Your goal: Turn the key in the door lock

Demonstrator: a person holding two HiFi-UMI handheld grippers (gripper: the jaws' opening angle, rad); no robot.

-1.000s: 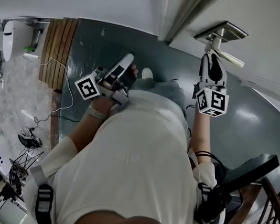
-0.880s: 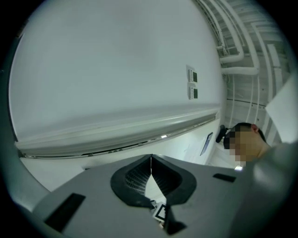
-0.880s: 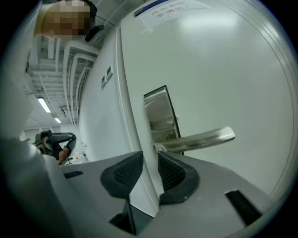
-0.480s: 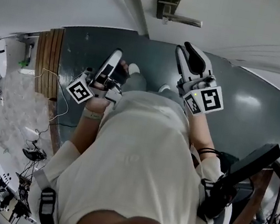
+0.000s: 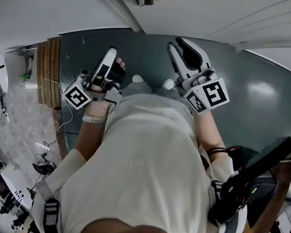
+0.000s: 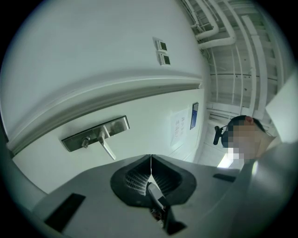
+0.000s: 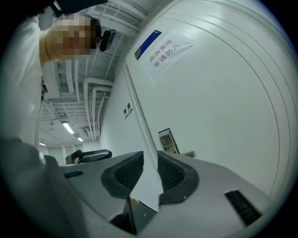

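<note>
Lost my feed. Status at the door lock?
Left gripper shut. Right gripper open, empty. Both off the lock plate. Nothing in the way.

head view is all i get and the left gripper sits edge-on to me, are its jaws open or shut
observer: Shut. In the left gripper view, the grey left gripper has its black ribbed pads pressed together along a thin seam.
operator: and the right one, same thing?
observer: No. In the right gripper view, the grey right gripper is open: its jaws stand apart with a clear gap, and nothing is between them.
</note>
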